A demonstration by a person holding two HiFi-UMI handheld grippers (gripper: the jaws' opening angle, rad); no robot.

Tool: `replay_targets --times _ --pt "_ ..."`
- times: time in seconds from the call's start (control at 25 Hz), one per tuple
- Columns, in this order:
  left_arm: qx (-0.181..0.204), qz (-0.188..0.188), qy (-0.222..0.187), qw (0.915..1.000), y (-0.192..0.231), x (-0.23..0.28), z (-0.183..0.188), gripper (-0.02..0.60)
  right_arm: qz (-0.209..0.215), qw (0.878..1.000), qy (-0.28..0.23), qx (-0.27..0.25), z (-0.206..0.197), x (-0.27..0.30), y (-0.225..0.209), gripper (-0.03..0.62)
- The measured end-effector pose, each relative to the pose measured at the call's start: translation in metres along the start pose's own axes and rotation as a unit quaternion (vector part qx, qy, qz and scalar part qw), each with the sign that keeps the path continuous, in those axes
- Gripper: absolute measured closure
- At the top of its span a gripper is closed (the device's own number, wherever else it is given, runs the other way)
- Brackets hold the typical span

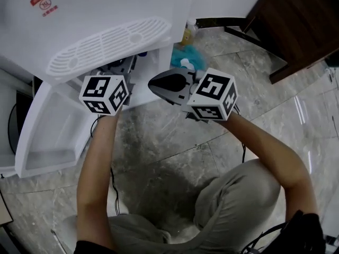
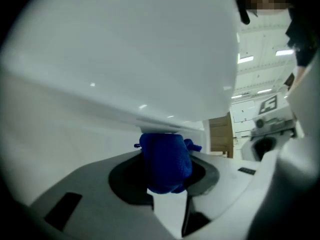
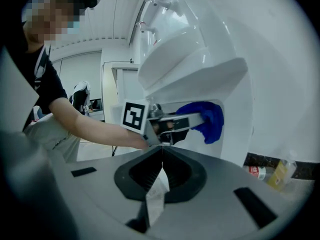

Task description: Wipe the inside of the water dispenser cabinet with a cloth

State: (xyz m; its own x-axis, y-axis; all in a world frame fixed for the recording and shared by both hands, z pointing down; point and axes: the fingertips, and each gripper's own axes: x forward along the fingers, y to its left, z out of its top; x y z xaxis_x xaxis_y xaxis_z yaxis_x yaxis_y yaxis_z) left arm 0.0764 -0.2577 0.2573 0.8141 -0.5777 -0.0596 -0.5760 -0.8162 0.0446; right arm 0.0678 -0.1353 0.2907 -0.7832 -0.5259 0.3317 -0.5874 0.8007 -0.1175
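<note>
The white water dispenser (image 1: 106,15) stands at top left, its lower cabinet door (image 1: 53,131) swung open. My left gripper (image 3: 200,118) is shut on a bunched blue cloth (image 3: 209,120) and reaches level into the cabinet opening (image 3: 235,134) below the drip tray (image 1: 106,46). In the left gripper view the cloth (image 2: 165,156) sits between the jaws close under a white panel. The left gripper's marker cube (image 1: 104,94) shows in the head view, but its tips are hidden there. My right gripper (image 3: 161,149) is shut on nothing and hovers beside the left one, jaws pointing at the dispenser (image 1: 153,84).
A teal bundle and bottles (image 1: 188,54) lie on the floor right of the dispenser, and the bottles (image 3: 277,174) also show in the right gripper view. Dark wooden furniture (image 1: 296,25) stands at top right. A cable (image 1: 114,189) runs over the marble floor by my knees.
</note>
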Motion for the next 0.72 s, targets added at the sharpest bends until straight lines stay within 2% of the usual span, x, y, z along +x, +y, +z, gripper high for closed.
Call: replay_targets --times 0.16,0.28,0.4,0.48,0.6,0.72 --pt "0.014 -0.083 0.055 0.9950 -0.025 -0.051 -0.003 0.448 0.014 1.000 -0.008 0.012 0.010 0.011 0.005 0.595" --pt "0.038 -0.115 0.087 0.9888 -0.030 -0.082 0.004 0.448 0.018 1.000 -0.018 0.009 0.022 0.017 0.008 0.595" --pt "0.093 -0.142 0.109 0.9793 -0.040 -0.117 0.007 0.448 0.024 1.000 -0.018 0.006 0.030 0.021 0.017 0.595" --pt "0.130 -0.150 0.120 0.9727 -0.049 -0.140 0.000 0.448 0.036 0.999 -0.014 0.009 0.033 0.025 0.028 0.595" --pt "0.153 -0.147 0.130 0.9685 -0.051 -0.156 -0.017 0.448 0.044 0.999 -0.007 0.010 0.041 0.029 0.045 0.595" --pt "0.178 -0.135 0.132 0.9658 -0.045 -0.155 -0.023 0.448 0.041 0.998 -0.001 0.046 0.048 0.032 0.053 0.594"
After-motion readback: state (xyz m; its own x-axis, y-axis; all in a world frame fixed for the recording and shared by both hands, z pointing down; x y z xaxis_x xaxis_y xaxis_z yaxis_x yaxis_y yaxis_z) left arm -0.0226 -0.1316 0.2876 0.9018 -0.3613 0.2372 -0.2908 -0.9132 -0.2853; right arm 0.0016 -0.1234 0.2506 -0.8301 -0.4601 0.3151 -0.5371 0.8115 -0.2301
